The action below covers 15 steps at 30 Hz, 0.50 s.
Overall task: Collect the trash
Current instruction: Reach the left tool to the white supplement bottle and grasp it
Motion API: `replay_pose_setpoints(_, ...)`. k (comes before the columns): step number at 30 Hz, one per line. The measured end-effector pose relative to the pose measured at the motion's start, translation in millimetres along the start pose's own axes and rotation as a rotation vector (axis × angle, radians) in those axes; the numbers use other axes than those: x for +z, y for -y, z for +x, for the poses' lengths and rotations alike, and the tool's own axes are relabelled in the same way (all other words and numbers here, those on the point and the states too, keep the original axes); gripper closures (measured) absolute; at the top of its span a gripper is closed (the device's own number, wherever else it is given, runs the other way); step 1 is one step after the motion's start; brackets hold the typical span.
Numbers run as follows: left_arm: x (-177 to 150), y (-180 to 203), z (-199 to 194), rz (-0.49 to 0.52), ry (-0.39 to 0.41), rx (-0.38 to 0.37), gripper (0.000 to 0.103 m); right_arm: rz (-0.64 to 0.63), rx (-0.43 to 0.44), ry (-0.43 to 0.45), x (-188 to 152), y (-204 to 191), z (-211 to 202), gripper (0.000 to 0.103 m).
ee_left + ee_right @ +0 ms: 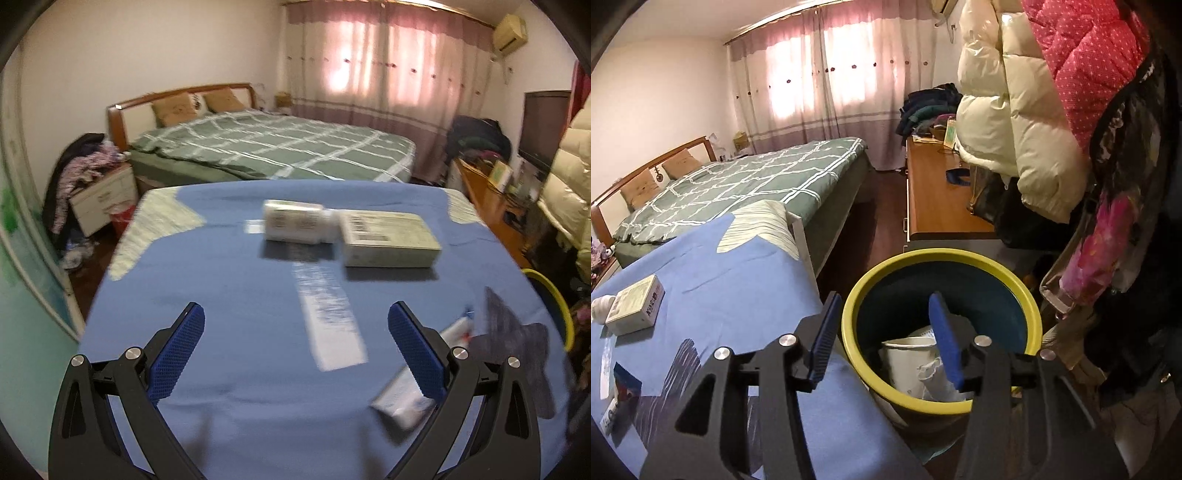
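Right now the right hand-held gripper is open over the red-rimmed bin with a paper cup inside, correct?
Not quite: the bin has a yellow-green rim, not red, as the right wrist view shows. The rest holds: the right hand-held gripper is open above it, and a paper cup lies inside.

Each gripper (295,343) (882,336) has black cut-out arms, silver round screws and blue textured pads.

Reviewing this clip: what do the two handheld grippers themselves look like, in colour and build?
Both look alike: the left gripper and right gripper have black, triangular cut-out linkage arms joined by round silver pivot bolts. Each finger carries a long blue pad with a fine dotted grip texture. No cables, markings, hands or sleeves show in either view.
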<state>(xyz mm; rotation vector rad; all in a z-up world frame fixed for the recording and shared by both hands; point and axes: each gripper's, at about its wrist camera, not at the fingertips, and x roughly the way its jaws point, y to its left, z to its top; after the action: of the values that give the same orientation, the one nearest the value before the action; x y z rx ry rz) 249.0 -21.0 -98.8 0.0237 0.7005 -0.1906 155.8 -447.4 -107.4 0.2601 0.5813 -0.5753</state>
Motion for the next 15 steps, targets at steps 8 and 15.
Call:
replay_pose_setpoints(8, 51, 2, 45, -0.029, -0.038, -0.038, 0.005, 0.007, 0.028, 0.014, 0, 1, -3, 0.055)
replay_pose_setpoints(15, 81, -10, 97, -0.023, -0.079, 0.034, 0.005, 0.020, 0.039, -0.010, 1, 3, -1, 0.054)
